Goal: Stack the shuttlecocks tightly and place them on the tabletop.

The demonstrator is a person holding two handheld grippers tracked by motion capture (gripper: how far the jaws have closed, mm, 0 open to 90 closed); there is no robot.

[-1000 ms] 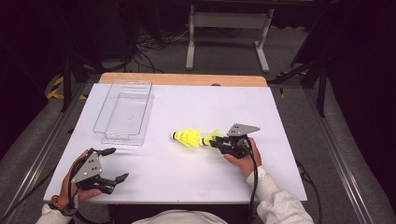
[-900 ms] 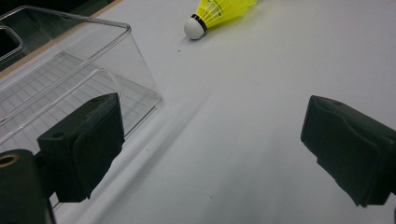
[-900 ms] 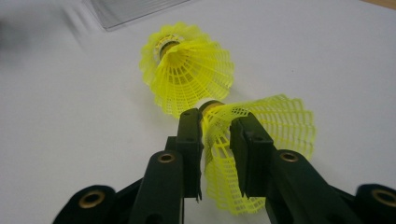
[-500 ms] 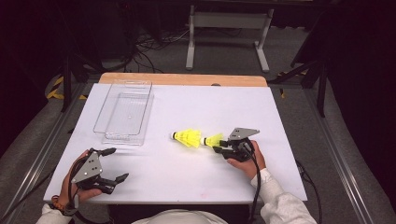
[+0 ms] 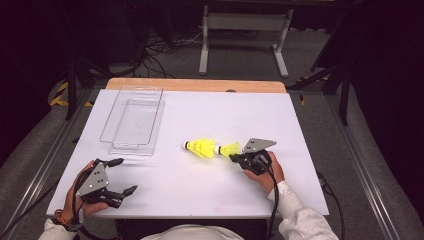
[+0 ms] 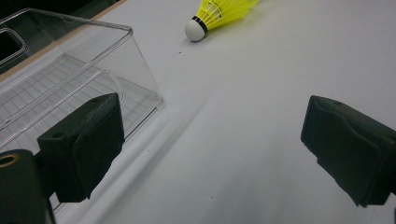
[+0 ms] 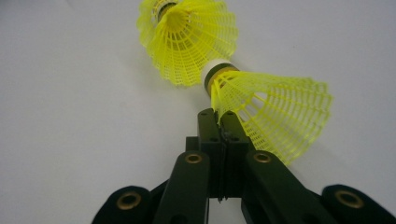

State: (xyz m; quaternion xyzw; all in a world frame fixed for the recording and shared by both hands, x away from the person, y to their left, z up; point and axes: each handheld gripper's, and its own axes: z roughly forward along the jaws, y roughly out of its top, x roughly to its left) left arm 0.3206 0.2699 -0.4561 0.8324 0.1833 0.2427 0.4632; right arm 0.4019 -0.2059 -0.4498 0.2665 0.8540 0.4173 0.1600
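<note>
shuttlecocks, two yellow ones, are what we are working with: the nearer shuttlecock [image 7: 271,112] is pinched by its mesh skirt in our right claw [image 7: 217,122], whose jaws are pressed together on the edge of the netting, and its white cork nose touches the open skirt of the second shuttlecock [image 7: 187,37], which lies on its side on the white table [image 5: 210,185] near the middle. we judge the job to be nesting one into the other or gathering them, and it is barely begun, since the nose is only at the mouth of the other skirt. our left claw [image 5: 120,176] rests at the near left with jaws spread wide, holding nothing. the clear plastic box [image 5: 132,120] beside it sits empty, so any putting away is still to do.
</note>
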